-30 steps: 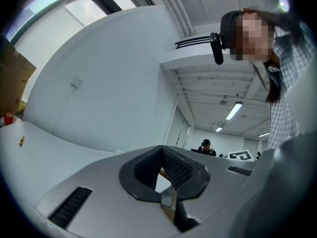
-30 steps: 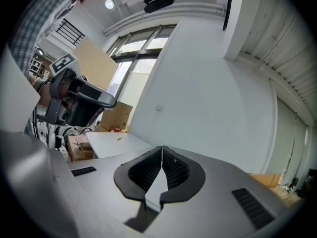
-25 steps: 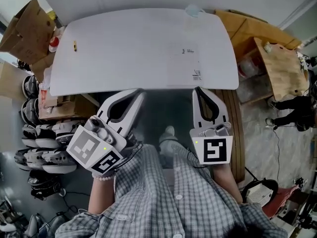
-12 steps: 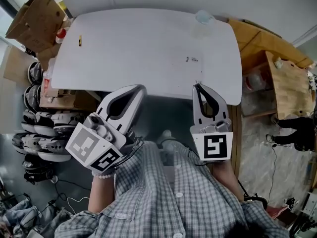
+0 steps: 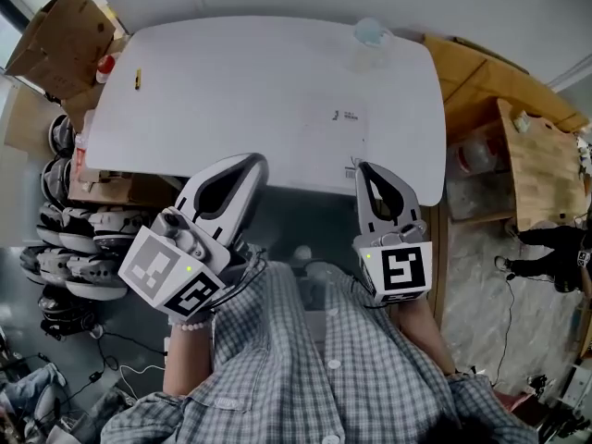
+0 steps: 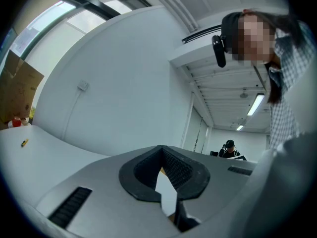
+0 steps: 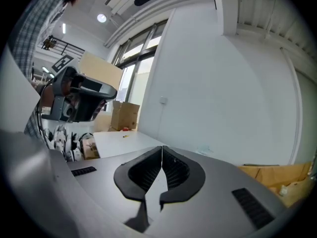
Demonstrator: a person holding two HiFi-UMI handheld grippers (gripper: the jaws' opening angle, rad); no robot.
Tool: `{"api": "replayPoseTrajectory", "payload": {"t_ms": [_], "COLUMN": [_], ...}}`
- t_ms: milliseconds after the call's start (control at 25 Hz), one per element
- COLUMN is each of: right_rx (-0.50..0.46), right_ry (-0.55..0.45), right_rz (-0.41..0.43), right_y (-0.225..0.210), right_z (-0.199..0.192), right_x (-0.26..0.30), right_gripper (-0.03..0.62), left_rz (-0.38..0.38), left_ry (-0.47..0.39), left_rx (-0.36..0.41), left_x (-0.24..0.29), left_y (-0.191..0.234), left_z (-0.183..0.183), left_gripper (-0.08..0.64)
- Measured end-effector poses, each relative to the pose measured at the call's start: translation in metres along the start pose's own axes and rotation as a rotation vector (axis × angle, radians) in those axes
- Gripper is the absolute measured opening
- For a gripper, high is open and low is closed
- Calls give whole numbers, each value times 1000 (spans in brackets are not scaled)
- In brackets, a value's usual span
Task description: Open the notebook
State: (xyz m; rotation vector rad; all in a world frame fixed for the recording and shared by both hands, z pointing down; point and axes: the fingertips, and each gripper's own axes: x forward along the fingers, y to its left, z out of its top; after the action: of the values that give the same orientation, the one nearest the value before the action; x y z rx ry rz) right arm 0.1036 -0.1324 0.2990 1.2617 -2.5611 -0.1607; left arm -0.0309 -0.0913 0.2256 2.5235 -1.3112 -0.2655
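Notebook [image 5: 344,139] just ahead of right gripper [image 5: 363,167] jaws.

I count two grey plastic grippers, the left gripper [image 5: 252,161] and the right gripper [image 5: 363,167], one white rounded table [image 5: 259,81], one small yellow stick [image 5: 138,80], one crumpled pale-blue item [image 5: 368,31].

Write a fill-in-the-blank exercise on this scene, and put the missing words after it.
1. The jaws of the left gripper and of the right gripper are both ____, with nothing between them.
2. The top of the table is ____ in colour.
3. In the head view, the small yellow object lies near the table's far ____ corner.
Missing words: shut; white; left.
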Motion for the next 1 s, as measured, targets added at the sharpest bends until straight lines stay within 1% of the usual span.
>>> {"api": "replayPoseTrajectory", "payload": {"t_ms": [120,280,400,600,1000], "right_rx": [38,-12,-16,-86,-152], "right_ry": [11,55,65,115,203], "right_rz": [7,35,65,53,80], "right_y": [-5,-2,2,9,32], "right_z": [-10,-26,-35,-52,-78], "right_x": [2,8,12,21,43], "right_gripper": [21,21,21,21,23], "left_rz": [0,1,9,33,26], "left_ry": [3,9,21,47,89], "left_rx": [-32,-40,-30,-25,-52], "left_x": [7,18,23,23,31], "left_y": [0,0,0,9,38], "left_z": [-7,-13,-16,-19,-31], "left_gripper": [8,8,8,8,8]}}
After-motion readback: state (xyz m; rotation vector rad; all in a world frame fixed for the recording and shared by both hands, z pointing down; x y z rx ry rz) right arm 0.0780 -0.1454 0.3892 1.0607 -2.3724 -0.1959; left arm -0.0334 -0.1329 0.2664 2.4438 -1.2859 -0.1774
